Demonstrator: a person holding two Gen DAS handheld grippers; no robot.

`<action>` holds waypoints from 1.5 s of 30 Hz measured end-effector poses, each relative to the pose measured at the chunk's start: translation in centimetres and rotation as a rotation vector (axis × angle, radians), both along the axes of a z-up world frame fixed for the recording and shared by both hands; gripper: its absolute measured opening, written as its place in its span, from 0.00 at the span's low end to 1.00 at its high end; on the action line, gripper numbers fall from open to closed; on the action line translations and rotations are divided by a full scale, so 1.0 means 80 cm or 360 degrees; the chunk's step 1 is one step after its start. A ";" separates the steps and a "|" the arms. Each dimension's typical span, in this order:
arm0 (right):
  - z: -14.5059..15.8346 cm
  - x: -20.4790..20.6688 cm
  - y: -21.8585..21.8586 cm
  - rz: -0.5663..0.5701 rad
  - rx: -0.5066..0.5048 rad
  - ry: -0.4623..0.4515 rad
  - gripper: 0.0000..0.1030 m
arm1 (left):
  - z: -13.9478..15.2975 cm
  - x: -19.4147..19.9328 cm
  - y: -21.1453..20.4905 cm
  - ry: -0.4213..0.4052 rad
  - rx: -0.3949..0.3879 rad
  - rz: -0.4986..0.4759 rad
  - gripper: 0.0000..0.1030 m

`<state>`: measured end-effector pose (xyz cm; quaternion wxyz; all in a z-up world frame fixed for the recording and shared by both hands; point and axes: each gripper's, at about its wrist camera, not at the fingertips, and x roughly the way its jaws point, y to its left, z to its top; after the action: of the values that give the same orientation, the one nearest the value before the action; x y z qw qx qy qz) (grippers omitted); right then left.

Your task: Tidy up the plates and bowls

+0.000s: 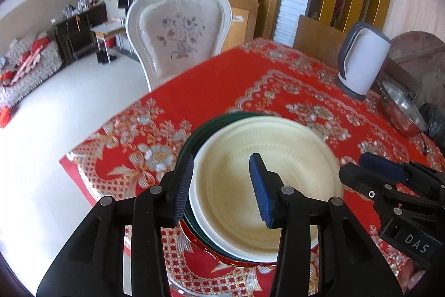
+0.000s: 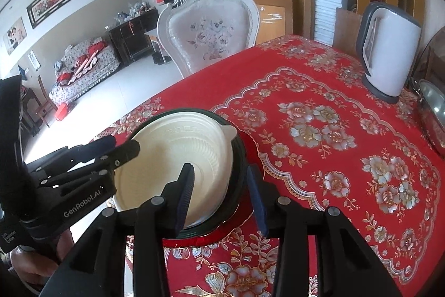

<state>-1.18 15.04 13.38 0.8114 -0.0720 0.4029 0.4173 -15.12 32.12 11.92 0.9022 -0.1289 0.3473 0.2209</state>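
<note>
Cream bowl [image 1: 267, 185] nested in dark green bowl [image 1: 192, 138] on red plate [image 2: 247, 216], near table [image 1: 222, 85] corner. Left gripper [image 1: 222, 187] and right gripper [image 2: 221, 199] straddle opposite rims, jaws partly parted, gripping nothing. Risk — finger snagging rim on withdrawal could drag stack toward edge.

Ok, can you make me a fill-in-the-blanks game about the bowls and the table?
1. The cream bowl sits inside a dark ____ bowl.
2. The stack rests on a ____ plate.
3. The white kettle stands on the ____ cloth.
4. Behind the table stands a white ____.

Missing words: green; red; red; chair
</note>
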 end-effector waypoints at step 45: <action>0.004 -0.013 -0.018 -0.0063 0.0068 -0.0031 0.53 | 0.005 -0.007 -0.040 -0.0088 0.0154 -0.0013 0.53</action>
<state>-2.24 13.64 13.67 0.8247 -0.0507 0.3874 0.4089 -15.70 28.90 12.35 0.9175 -0.0898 0.3117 0.2300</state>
